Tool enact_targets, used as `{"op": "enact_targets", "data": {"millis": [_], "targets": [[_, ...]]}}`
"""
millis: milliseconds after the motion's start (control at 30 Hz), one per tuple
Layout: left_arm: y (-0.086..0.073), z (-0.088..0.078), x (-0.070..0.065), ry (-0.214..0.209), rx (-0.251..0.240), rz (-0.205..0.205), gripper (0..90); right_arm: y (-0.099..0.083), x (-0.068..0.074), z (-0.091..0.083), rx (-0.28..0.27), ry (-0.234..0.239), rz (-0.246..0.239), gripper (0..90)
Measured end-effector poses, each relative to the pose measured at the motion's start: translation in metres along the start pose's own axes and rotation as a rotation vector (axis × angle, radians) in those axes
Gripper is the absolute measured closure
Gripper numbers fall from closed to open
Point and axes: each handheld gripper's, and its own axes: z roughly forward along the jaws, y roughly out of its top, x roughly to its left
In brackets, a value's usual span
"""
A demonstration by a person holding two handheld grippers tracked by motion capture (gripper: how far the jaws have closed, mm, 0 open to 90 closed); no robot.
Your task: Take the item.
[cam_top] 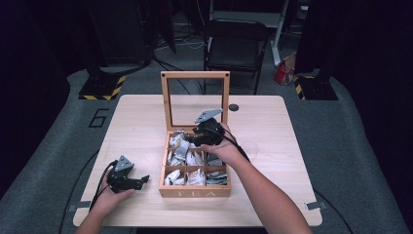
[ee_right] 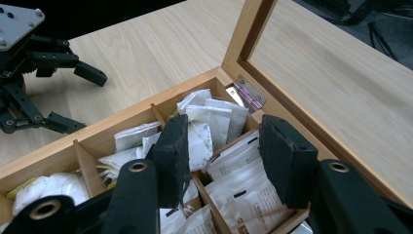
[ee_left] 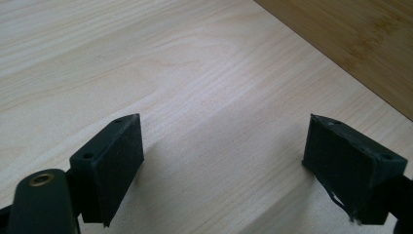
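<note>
Item: tea box (cam_top: 195, 193), lid (cam_top: 195, 75) raised upright just beyond my right gripper (ee_right: 226, 161). Compartments hold many sachets (ee_right: 209, 124), white and pale, packed loosely.

Right gripper: low over the box's far cells, jaws about half open, nothing between the pads. The white sachets lie directly ahead of and beneath its tips; a divider (ee_right: 204, 195) runs under the gap. Not touching any sachet, as far as I can tell.

Left gripper (ee_left: 224, 161): resting on the table (ee_left: 195, 73) beside the box's left wall, jaws wide apart, holding nothing. The box wall (ee_left: 370, 48) stands to its right, near but apart.

Progress, my reading: box opened, reach made, no sachet yet gripped. Left to do: settle the jaws around one sachet, close, lift it out. No sachet lies outside the box.
</note>
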Motion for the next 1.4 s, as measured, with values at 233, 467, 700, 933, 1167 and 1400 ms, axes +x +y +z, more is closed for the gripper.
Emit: {"op": "enact_targets", "data": {"millis": [233,467,700,933,1167,1400], "targets": [[0.0,0.0,0.0,0.0,0.0,0.0,14.1,-0.001,0.001,0.005,0.006,0.007,0.004,55.8],[0.0,0.0,0.0,0.0,-0.001,0.001,14.1,-0.003,0.0,0.01,0.006,0.009,0.019,56.7],[0.0,0.0,0.0,0.0,0.0,0.0,14.1,-0.005,0.0,0.017,0.004,0.026,0.025,56.8],[0.0,0.0,0.0,0.001,0.0,0.0,14.1,-0.005,0.003,0.023,0.014,0.044,0.026,56.8],[0.0,0.0,0.0,0.0,0.0,0.0,14.1,-0.006,0.004,0.028,0.028,0.058,0.026,57.6],[0.0,0.0,0.0,0.0,-0.001,0.0,14.1,-0.008,0.004,0.034,0.045,0.065,0.03,57.4]]}}
